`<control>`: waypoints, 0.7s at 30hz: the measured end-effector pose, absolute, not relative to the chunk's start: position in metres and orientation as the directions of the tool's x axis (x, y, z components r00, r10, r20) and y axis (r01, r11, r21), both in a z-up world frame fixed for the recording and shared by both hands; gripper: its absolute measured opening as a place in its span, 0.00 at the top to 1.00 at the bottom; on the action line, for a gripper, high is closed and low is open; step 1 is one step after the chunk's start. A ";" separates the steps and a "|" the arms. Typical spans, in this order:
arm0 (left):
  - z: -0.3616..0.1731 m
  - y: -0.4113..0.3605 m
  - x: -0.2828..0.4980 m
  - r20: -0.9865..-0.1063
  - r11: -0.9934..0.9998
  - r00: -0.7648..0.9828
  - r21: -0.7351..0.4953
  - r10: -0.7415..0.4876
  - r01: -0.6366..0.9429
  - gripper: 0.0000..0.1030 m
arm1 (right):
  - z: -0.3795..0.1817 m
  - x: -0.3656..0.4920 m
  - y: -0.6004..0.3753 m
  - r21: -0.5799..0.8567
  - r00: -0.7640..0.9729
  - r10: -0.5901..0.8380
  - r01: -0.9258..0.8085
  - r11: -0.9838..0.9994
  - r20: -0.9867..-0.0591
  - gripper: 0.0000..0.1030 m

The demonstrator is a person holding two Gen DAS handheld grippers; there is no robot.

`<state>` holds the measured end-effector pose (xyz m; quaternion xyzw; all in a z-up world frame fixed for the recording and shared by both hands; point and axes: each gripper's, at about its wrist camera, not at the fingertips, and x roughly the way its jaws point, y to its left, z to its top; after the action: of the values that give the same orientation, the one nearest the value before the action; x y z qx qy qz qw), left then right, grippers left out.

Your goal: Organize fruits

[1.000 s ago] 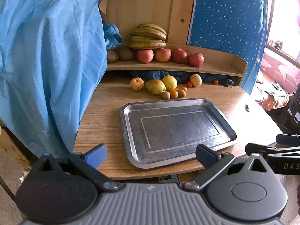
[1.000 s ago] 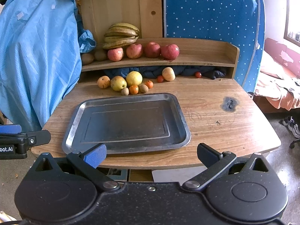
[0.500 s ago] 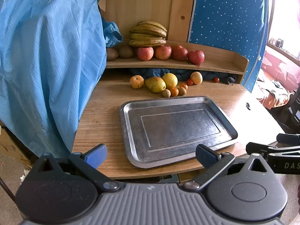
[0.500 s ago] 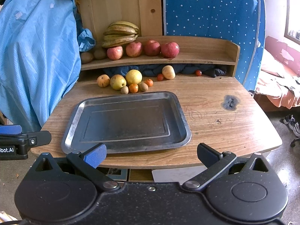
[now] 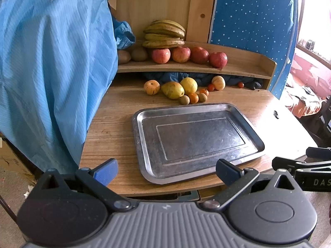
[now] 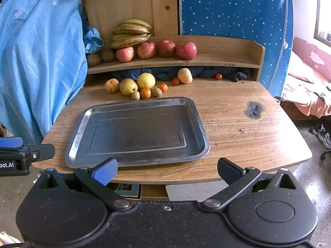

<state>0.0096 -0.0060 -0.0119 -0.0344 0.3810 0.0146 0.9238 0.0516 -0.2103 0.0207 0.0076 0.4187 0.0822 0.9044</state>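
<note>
The left hand-held gripper (image 5: pixel 166 168) has a grey ribbed plastic body with a small lightning mark in its middle. Two black round housings sit at its sides, each under a triangular opening. Black linkage bars with silver rivets carry the fingers: one blue pad (image 5: pixel 105 171), one dark pad. The right hand-held gripper (image 6: pixel 167 168) has the same form, but its body is black and speckled, with a small silver screw.

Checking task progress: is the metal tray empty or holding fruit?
Empty. The metal tray shows only bare metal in both views; the loose fruit sits on the table beyond its far rim.
</note>
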 end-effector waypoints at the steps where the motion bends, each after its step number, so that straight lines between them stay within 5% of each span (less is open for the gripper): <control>1: -0.012 -0.006 0.010 -0.707 0.997 0.708 -0.050 0.004 -0.055 0.00 | 0.020 0.052 -0.210 0.084 0.634 0.156 -0.143 0.986 -0.757 0.01; 21: -0.021 -0.028 0.039 -0.763 0.992 0.644 -0.032 0.054 -0.121 0.00 | 0.008 0.082 -0.229 0.105 0.591 0.194 -0.183 0.978 -0.783 0.01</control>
<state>0.0388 -0.0285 -0.0205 -0.0402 0.4190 0.0484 0.9058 0.0819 -0.2294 0.0077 0.0067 0.4394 0.1056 0.8920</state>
